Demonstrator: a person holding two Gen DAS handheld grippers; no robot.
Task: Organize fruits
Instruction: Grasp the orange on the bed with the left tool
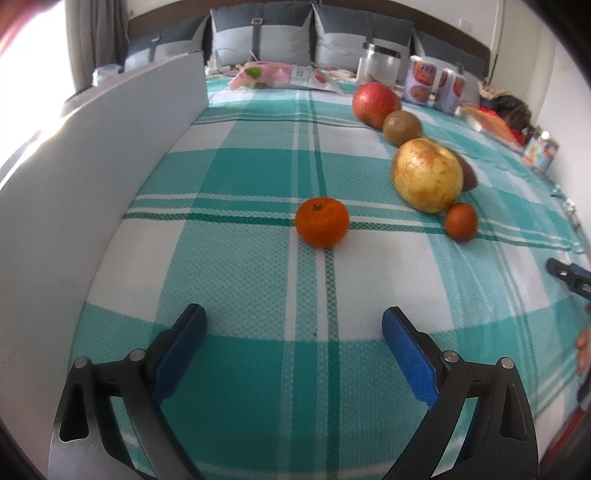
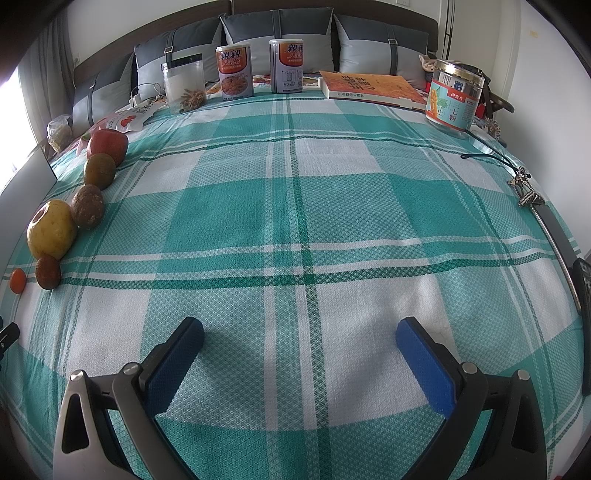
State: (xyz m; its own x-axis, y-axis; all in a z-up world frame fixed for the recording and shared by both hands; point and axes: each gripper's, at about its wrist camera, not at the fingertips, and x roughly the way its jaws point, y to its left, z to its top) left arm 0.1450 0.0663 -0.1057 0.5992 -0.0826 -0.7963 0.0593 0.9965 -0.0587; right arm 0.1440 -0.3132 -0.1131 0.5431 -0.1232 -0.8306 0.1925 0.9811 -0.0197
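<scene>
Left wrist view: my left gripper [image 1: 293, 330] hovers low over the checked cloth [image 1: 258, 280], jaws wide, nothing between them. The mandarin [image 1: 322, 221] lies ahead, well apart from the fingers; a row — small dark fruit [image 1: 460, 222], yellow pear [image 1: 426, 175], green fruit [image 1: 402, 128], red apple [image 1: 375, 103] — runs back on the right.

Right wrist view: my right gripper [image 2: 300, 338] is likewise wide and empty over bare cloth; the fruit row sits far left. Only here do I see the book [image 2: 369, 88] and two cans [image 2: 233, 72].

A home bedroom: a bed spread with a teal plaid blanket [image 2: 295, 221], grey pillows [image 2: 280, 33] against the headboard [image 2: 369, 5] at 12 o'clock, a curtained window [image 1: 88, 40] at 10 o'clock
</scene>
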